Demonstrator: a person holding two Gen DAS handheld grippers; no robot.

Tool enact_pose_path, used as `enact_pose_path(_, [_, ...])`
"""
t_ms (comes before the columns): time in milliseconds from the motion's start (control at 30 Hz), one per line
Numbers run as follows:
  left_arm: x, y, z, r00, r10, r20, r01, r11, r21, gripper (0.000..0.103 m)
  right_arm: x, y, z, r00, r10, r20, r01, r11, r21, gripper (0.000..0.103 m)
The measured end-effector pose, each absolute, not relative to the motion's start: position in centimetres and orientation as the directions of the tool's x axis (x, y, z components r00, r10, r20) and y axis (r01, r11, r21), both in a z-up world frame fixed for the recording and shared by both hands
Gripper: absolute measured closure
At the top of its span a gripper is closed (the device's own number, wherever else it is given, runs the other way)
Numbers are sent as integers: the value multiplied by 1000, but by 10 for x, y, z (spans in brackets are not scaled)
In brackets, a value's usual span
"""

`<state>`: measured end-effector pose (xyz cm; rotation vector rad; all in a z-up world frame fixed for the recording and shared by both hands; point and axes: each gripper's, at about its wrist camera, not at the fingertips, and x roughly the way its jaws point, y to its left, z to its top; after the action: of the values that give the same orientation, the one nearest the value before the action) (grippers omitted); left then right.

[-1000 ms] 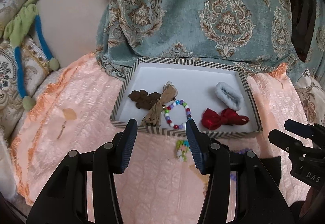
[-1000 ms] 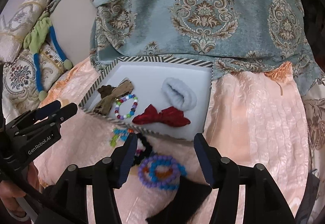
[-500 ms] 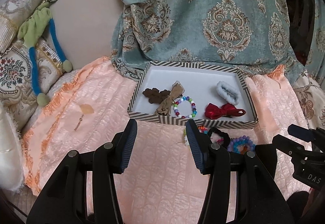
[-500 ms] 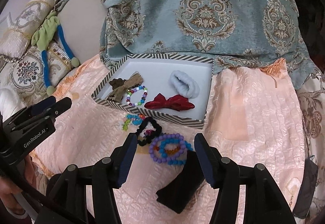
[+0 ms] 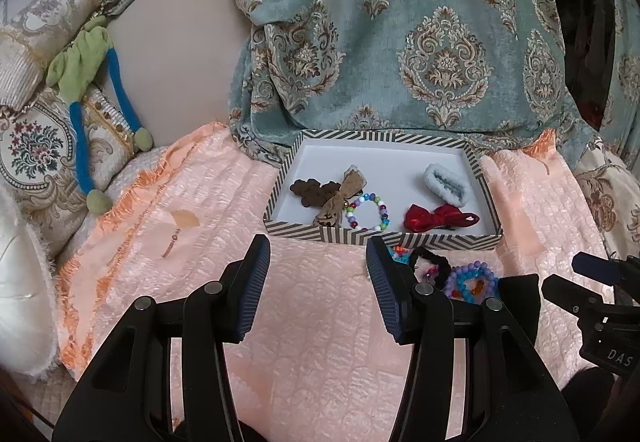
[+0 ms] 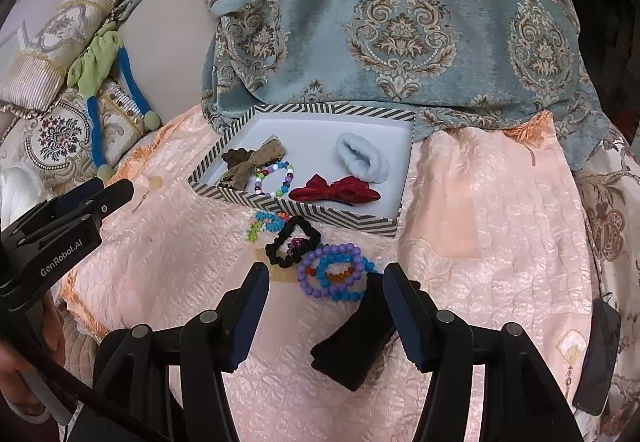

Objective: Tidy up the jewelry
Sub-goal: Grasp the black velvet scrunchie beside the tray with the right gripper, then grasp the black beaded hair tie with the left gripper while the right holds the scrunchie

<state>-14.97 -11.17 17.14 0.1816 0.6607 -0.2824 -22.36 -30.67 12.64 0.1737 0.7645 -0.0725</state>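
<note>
A striped-rim white tray [image 5: 404, 238] [image 6: 344, 219] lies on the peach cloth. It holds a brown bow [image 5: 340, 195], a multicolour bead bracelet [image 5: 370, 211] [image 6: 276, 177], a pale blue scrunchie [image 6: 362, 157] and a red bow [image 6: 334, 193]. In front of the tray lie a black scrunchie [image 6: 292, 242], purple and blue bead bracelets [image 6: 334, 272] and a small colourful bead piece [image 6: 264, 224]. My left gripper [image 5: 318, 282] is open and empty, short of the tray. My right gripper [image 6: 324, 312] is open and empty, just behind the bracelets.
A black flat object [image 6: 356, 338] lies between the right fingers. A teal patterned drape [image 6: 380, 21] hangs behind the tray. Cushions and a green-blue cord [image 5: 84, 81] lie at the left. A dark object [image 6: 598, 354] sits at the right edge.
Both grippers have drawn back and up from the tray, so the tray looks smaller and the loose pieces in front of it show fully. Both stay open.
</note>
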Motion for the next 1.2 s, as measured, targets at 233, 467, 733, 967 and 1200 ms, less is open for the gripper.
enact_pose_path(233, [-157,-109,174,758,-201,-621,313,947,76,53,-232,-306,127,721,-4,-693,125,984,125,43])
enact_pose_path(467, [-152,-96,166,700,-260,-665,339,941,-11,46,-241,-318,116,704,-11,-710,153,979,137,43])
enact_pose_path(733, [-135,-76,136,591,-349,-727,332,927,-175,45,-244,-340,81,650,11,-760,210,958,193,43])
enact_pose_path(967, [-125,-93,110,481,-427,-766,362,892,-269,45,-234,-344,54,625,73,-778,214,942,260,43])
enact_pose_path(1200, [-115,-109,94,433,-448,-782,353,883,-311,45,-216,-352,31,619,96,-780,225,929,292,64])
